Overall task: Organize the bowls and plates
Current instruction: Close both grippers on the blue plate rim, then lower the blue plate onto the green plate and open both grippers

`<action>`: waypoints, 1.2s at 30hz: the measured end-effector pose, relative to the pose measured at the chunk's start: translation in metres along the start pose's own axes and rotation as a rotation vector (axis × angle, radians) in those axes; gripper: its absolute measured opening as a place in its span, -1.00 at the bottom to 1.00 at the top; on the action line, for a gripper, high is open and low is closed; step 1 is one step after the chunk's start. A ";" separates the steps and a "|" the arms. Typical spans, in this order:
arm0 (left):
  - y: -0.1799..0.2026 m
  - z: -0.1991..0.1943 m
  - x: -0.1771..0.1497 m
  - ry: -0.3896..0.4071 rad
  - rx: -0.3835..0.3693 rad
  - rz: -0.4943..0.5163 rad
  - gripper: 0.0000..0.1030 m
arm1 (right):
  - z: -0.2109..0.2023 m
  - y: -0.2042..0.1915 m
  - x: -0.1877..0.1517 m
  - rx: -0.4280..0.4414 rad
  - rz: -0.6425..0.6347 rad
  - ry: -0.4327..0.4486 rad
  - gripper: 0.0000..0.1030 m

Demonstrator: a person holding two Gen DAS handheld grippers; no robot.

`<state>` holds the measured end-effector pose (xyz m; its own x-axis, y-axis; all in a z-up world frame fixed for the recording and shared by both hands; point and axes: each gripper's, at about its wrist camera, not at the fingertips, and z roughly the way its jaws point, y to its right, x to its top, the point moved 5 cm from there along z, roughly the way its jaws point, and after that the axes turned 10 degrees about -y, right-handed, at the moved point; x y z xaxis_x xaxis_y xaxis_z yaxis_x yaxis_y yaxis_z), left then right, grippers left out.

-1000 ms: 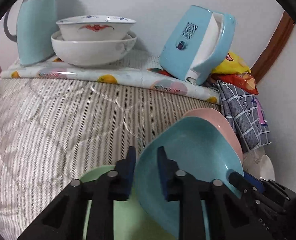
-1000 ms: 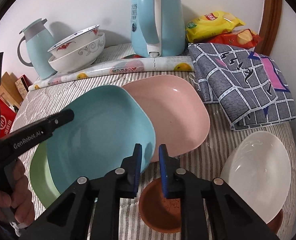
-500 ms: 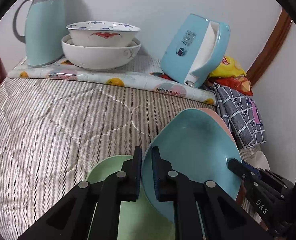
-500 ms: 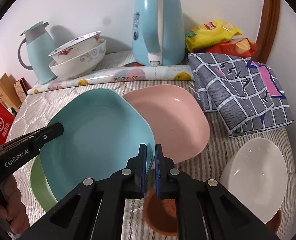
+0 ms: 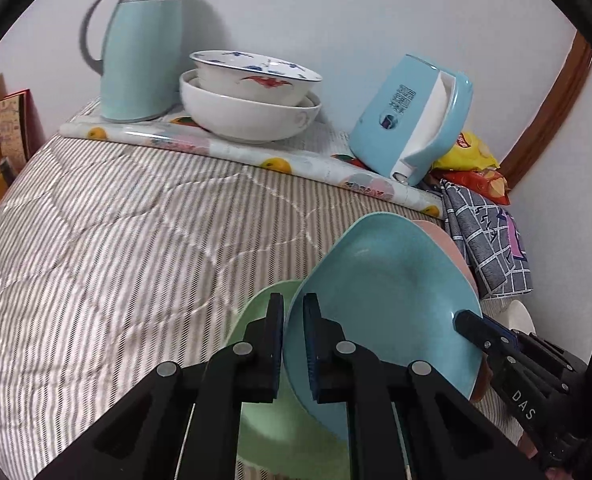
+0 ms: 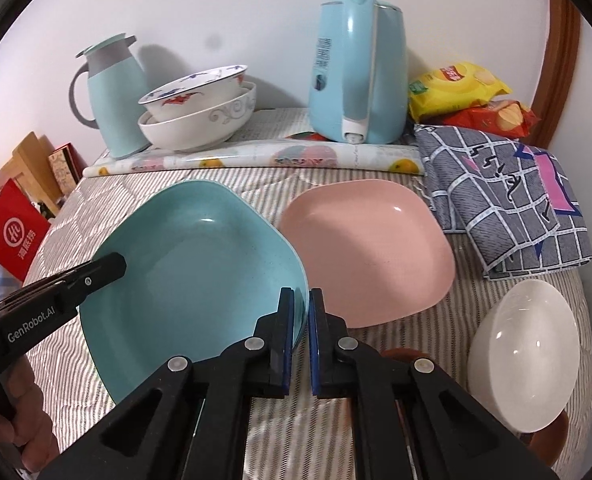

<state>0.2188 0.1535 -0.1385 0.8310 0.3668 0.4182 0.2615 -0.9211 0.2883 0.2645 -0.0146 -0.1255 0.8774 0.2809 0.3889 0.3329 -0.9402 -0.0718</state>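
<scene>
A square blue plate (image 6: 192,264) is held up, tilted, above the striped quilt by both grippers. My left gripper (image 5: 294,320) is shut on its near rim, and it shows again as the left gripper (image 6: 110,266) at the plate's left rim. My right gripper (image 6: 301,320) is shut on the opposite rim; the right gripper (image 5: 465,322) also shows at the plate's right edge. Under the blue plate (image 5: 379,300) lies a green plate (image 5: 264,420). A pink plate (image 6: 375,248) rests flat just to the right, apart from the blue one.
Two stacked white bowls (image 6: 200,120), a blue jug (image 6: 112,96) and a blue kettle (image 6: 355,72) stand at the back by the wall. A white bowl (image 6: 523,360) sits on brown bowls at the front right. A checked cloth (image 6: 503,192) and snack bags (image 6: 455,88) lie right.
Both grippers closed on the blue plate's rims. The plate then rose and shifted left, off the pink plate, which now lies uncovered.
</scene>
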 end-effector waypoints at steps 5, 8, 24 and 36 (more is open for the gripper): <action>-0.016 -0.005 -0.011 -0.013 0.009 -0.029 -0.80 | 0.003 -0.014 -0.004 0.009 -0.027 -0.008 -0.88; -0.022 -0.006 -0.015 -0.016 0.019 -0.039 -0.80 | 0.007 -0.021 -0.007 0.014 -0.041 -0.017 -0.88; -0.039 0.004 -0.030 -0.048 0.022 -0.088 -0.80 | 0.027 -0.035 -0.018 -0.003 -0.082 -0.065 -0.88; -0.041 0.005 -0.031 -0.053 0.013 -0.097 -0.80 | 0.038 -0.037 -0.021 -0.014 -0.083 -0.090 -0.86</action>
<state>0.1845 0.1790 -0.1675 0.8264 0.4469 0.3425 0.3477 -0.8835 0.3140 0.2469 0.0220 -0.1660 0.8745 0.3738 0.3090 0.4018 -0.9153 -0.0298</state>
